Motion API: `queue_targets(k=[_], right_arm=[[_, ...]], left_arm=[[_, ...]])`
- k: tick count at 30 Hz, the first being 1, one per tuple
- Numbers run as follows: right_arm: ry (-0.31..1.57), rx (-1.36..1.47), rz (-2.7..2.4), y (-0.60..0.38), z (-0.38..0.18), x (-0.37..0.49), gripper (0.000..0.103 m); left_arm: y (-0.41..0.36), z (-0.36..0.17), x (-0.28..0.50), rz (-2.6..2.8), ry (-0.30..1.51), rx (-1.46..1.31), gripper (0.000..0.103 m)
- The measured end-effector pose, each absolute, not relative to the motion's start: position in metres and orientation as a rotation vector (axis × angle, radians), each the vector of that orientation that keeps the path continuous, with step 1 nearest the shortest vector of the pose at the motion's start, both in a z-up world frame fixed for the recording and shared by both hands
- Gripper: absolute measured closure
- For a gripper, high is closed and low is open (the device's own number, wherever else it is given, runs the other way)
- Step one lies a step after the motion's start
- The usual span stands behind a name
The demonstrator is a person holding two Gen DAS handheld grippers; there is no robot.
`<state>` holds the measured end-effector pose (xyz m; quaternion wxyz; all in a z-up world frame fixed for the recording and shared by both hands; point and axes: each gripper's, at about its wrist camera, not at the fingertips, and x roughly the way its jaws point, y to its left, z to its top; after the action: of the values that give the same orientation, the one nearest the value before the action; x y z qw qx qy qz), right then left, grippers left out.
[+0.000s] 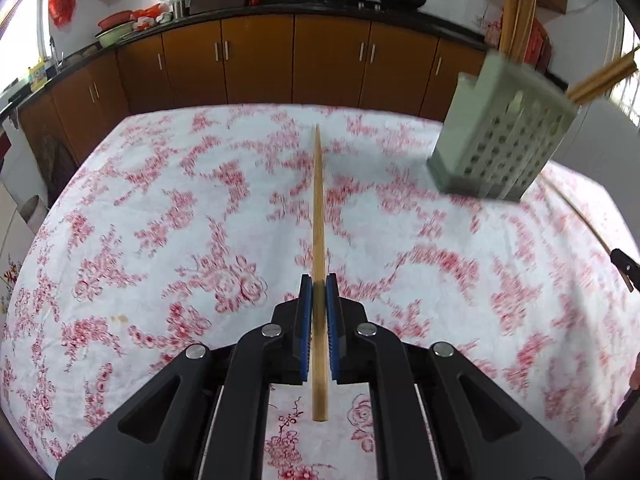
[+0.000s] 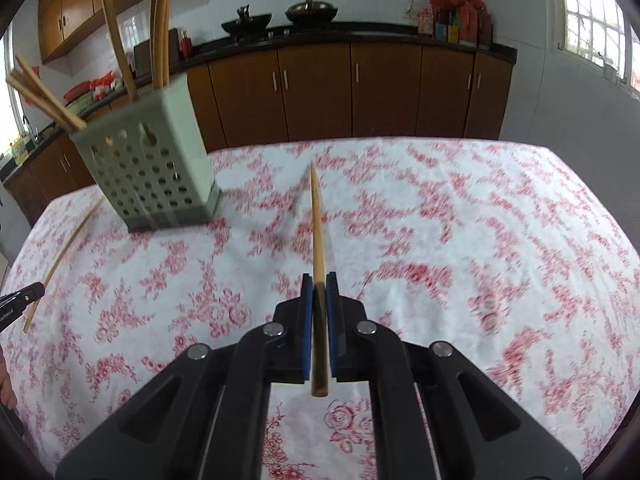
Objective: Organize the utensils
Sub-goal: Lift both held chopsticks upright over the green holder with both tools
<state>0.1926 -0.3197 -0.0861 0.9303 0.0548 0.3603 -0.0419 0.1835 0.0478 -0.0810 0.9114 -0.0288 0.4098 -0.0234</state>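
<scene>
Nearest the lens, the left gripper (image 1: pixel 319 282) had its blue-padded fingers (image 1: pixel 306 320) clamped on a single bamboo chopstick (image 1: pixel 319 216). The stick ran straight between the pads, its blunt butt hanging back past them toward 6 o'clock and its thin tip pointing out to 12 o'clock above the desk (image 1: pixel 160 208), which wore a white cloth printed with red flowers.

The right gripper (image 2: pixel 319 282) matched it: its fingers (image 2: pixel 307 320) were pressed together on a second chopstick (image 2: pixel 318 224), butt trailing toward 6 o'clock and tapered tip aimed at 12 o'clock over the same flowered desk (image 2: pixel 480 220). That made two held chopsticks, one per gripper.

Farther out stood one pale green perforated utensil holder (image 1: pixel 504 136), at about 2 o'clock from the left wrist and at about 10 o'clock from the right wrist (image 2: pixel 148 160). It rested on the cloth, well apart from both held tips. A bundle of brown chopsticks (image 2: pixel 44 96) leaned out of one corner; their exact count was too blurred to tell, though three or so showed. Three long pale bamboo handles (image 2: pixel 160 20) rose from the opposite side.

Beyond the holder, a row of brown cabinets (image 1: pixel 260 60) under a black counter lined the wall toward 12 o'clock, and two dark woks (image 2: pixel 280 18) sat on the stove.
</scene>
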Motion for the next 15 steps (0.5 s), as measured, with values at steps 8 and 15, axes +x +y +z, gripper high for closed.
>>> queue_targets(k=[8, 15], right_arm=[[0.571, 0.121, -0.097, -0.333, -0.028, 0.179, 0.095], [0.461, 0.113, -0.092, -0.333, 0.012, 0.174, 0.095]], left_arm=[[0.059, -0.021, 0.167, -0.075, 0.698, -0.144, 0.096], [0.068, 0.022, 0.163, -0.085, 0.579, -0.181, 0.096]])
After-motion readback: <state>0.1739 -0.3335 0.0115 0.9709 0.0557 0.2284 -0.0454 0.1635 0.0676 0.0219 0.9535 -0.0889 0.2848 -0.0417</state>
